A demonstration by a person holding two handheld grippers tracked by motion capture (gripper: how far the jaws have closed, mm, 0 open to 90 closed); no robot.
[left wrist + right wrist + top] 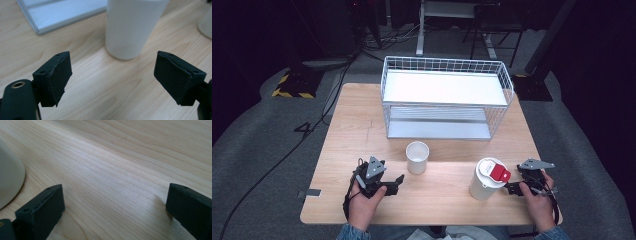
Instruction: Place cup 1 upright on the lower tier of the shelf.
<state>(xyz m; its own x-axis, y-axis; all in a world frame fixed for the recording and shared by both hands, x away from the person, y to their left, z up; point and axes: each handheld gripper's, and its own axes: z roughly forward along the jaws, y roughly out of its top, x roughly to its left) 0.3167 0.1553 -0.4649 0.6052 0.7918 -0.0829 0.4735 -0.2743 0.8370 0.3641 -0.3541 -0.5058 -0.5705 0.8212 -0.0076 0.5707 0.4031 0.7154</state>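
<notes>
on the table [362, 125], both tongs gaping and empty, left tongs [112, 80] facing white cup [130, 27] cropped at top, right tongs [112, 212] beside lidded tumbler [7, 182]

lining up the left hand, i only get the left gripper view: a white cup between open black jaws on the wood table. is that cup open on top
Observer: Yes, the high view shows the small white cylindrical cup open on top, with no lid.
Operator: anything else standing near it
Observer: A taller white container with a red-and-white lid stands to its right, near the table's front edge.
Operator: where's the right gripper
Observer: The right gripper sits just right of that lidded container, jaws open, nothing between them.
Operator: what's behind the cup
Observer: A white wire-mesh rack with two shelves, its top shelf bare.
</notes>
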